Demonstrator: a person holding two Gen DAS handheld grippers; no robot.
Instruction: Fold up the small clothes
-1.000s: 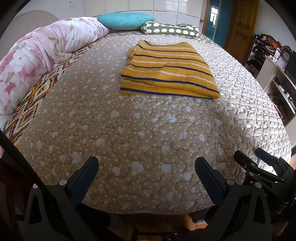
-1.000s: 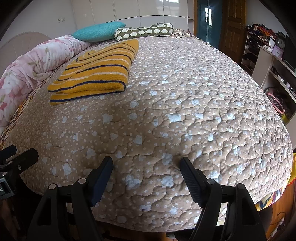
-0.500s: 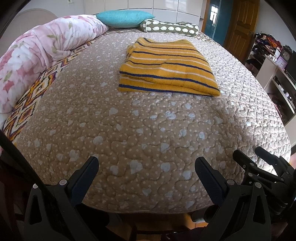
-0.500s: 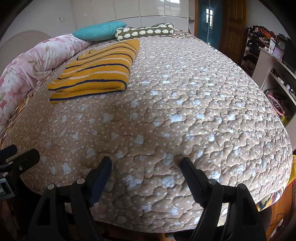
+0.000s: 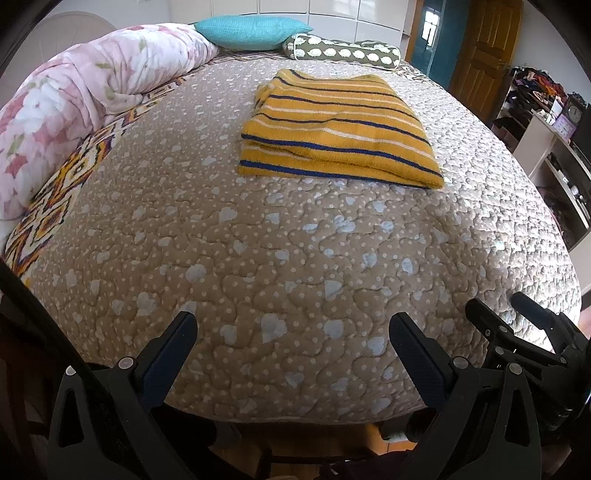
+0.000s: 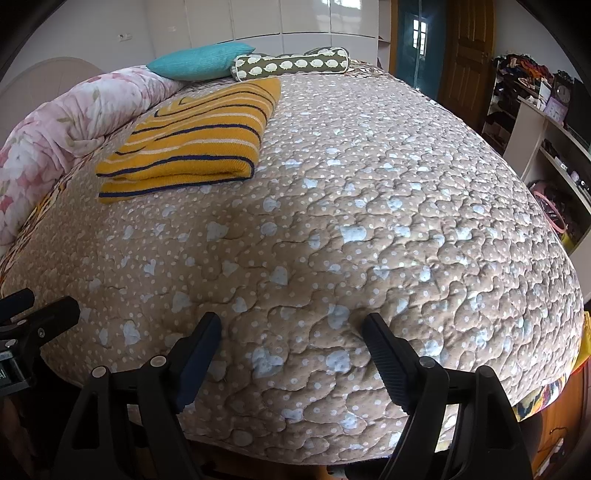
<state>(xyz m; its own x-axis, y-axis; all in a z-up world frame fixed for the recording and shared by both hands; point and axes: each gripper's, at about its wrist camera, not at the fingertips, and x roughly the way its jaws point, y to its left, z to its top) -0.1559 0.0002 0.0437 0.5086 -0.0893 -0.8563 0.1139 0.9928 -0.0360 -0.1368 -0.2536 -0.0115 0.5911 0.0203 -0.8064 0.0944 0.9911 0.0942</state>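
Note:
A folded yellow knit garment (image 5: 340, 129) with dark blue and white stripes lies flat on the quilted bed, far from both grippers. In the right wrist view the garment (image 6: 199, 140) sits at the upper left. My left gripper (image 5: 291, 319) hovers open over the bed's near edge with nothing between its fingers. My right gripper (image 6: 291, 319) is beside it over the same edge, its jaws opening and holding nothing. Each gripper shows at the edge of the other's view: the right gripper (image 5: 517, 325) and the left gripper (image 6: 37, 317).
The tan quilt (image 5: 295, 240) with pale hearts covers the bed. A rolled pink floral duvet (image 5: 81, 103) lies along the left side. A teal pillow (image 5: 251, 31) and a green bolster (image 5: 343, 53) sit at the head. Shelves (image 6: 546, 140) and a wooden door (image 6: 465, 59) stand to the right.
The right gripper's fingers have spread slightly wider. The garment and both hands have stayed in place.

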